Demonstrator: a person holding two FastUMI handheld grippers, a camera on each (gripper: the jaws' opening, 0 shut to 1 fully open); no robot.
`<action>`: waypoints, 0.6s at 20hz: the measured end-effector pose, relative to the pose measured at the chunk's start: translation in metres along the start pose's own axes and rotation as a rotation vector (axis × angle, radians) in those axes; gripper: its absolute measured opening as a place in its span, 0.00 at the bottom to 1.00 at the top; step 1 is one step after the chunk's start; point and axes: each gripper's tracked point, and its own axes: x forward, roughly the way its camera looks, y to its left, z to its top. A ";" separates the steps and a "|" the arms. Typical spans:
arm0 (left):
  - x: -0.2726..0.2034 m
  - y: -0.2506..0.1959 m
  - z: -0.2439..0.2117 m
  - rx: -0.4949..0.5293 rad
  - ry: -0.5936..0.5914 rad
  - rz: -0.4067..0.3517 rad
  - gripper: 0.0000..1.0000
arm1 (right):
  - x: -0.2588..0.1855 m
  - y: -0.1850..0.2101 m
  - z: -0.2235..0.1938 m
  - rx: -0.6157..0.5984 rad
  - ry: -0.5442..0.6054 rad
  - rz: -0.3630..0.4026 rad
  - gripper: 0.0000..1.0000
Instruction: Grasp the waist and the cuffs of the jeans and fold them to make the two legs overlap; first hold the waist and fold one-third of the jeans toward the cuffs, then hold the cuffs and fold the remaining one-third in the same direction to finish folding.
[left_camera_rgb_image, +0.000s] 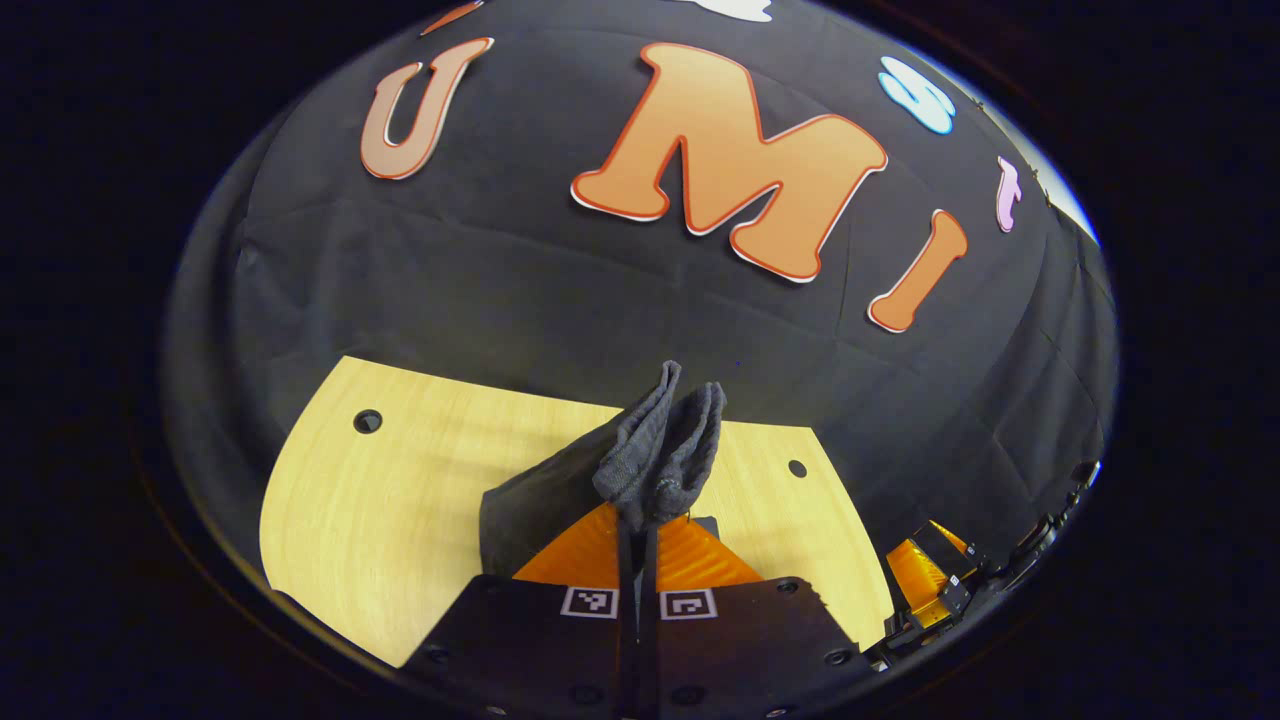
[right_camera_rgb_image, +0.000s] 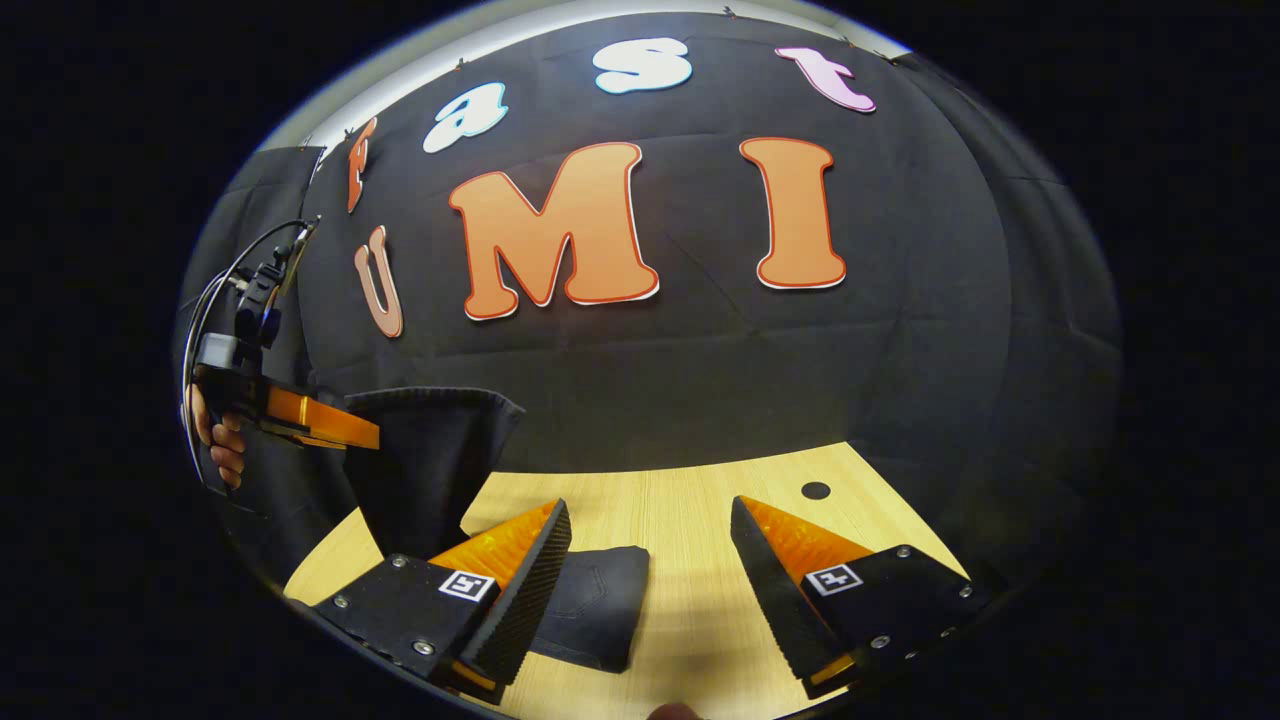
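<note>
Jeans (right_camera_rgb_image: 430, 465) are partly hoisted off the wooden table (left_camera_rgb_image: 380, 520), dark fabric bunched up between the left gripper (left_camera_rgb_image: 640, 520) fingers, which are clamped tight on it. Rest of the denim lies on the table under the right gripper (right_camera_rgb_image: 650, 570), whose fingers are spread wide, holding nothing.

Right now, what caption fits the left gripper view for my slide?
Left gripper shut on lifted jeans above the wooden table.
</note>
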 end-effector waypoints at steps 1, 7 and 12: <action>0.004 -0.007 -0.005 0.003 0.012 -0.001 0.01 | 0.000 -0.004 0.000 -0.003 0.003 0.003 0.97; 0.037 -0.054 -0.049 0.038 0.082 -0.007 0.01 | 0.002 -0.032 -0.009 -0.013 0.037 0.011 0.97; 0.066 -0.083 -0.096 0.121 0.167 0.009 0.01 | 0.000 -0.049 -0.015 -0.015 0.048 0.020 0.98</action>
